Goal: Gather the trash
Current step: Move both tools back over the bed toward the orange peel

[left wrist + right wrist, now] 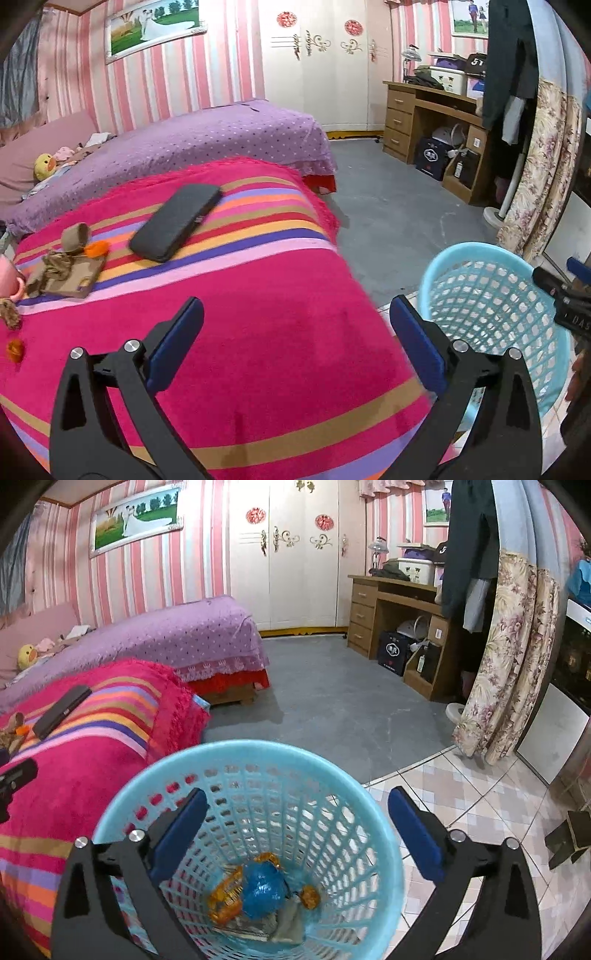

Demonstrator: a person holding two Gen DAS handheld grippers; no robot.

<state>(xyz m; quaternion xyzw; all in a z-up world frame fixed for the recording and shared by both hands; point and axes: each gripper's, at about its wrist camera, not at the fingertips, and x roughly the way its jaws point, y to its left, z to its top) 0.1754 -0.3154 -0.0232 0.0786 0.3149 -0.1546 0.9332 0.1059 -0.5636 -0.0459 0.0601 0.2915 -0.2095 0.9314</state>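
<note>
Blue basket [258, 775] beside striped blanket [92, 768]

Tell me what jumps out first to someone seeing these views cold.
The bright pink striped blanket fills the left wrist view, with brown paper scraps and a dark case lying on it. In the right wrist view, the light blue basket sits beside the bed under the open right gripper, with a blue ball and orange wrappers inside.
</note>
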